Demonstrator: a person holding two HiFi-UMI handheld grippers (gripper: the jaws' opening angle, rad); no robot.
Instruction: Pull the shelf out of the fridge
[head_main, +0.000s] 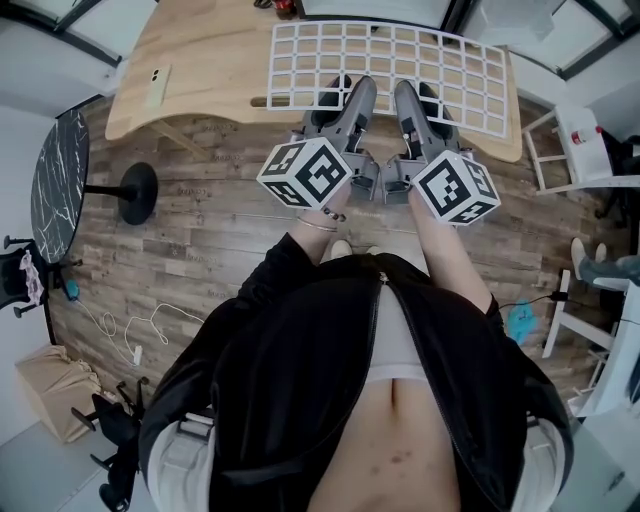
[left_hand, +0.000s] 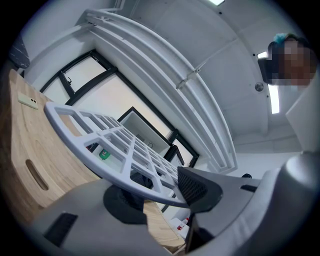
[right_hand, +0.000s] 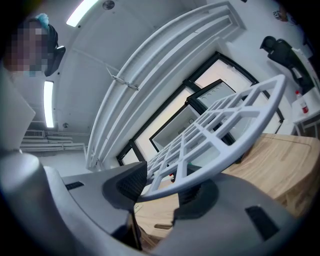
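Both the left tool (head_main: 350, 90) and right tool (head_main: 420, 95) clamp the white shelf (head_main: 455, 70) over a wooden table (head_main: 200, 60).

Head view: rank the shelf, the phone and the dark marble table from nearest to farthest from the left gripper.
1. The shelf: its near rim is clamped in the jaws of the left gripper.
2. The phone: to the left, lying on the wooden table.
3. The dark marble table: at the far left edge.
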